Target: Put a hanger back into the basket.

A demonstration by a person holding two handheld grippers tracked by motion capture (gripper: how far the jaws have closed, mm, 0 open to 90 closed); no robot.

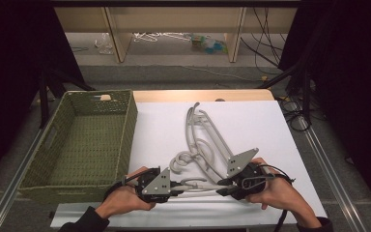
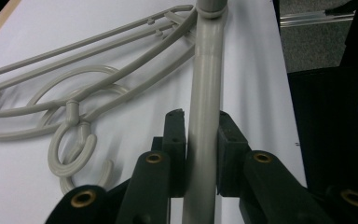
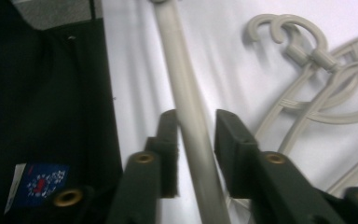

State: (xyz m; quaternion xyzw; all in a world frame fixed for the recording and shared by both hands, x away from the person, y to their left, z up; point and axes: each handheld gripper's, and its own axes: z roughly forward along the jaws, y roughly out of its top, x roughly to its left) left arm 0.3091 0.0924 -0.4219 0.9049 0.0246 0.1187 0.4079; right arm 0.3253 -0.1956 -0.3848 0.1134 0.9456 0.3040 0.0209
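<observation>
Your left claw clamps the hanger's bar on the worktop, right of the basket; your right claw straddles it, slack. Lifting now risks the bar pivoting and snagging the neighbouring hangers.

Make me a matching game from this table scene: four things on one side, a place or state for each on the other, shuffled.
Things:
1. left gripper
2. right gripper
3. woven basket
4. hanger hooks

States:
A. olive green, nothing inside
B. jaws apart around the hanger bar
C. jaws clamped on the hanger bar
D. curled on the white sheet between the grippers

Pairs: 1-C, 2-B, 3-A, 4-D
</observation>
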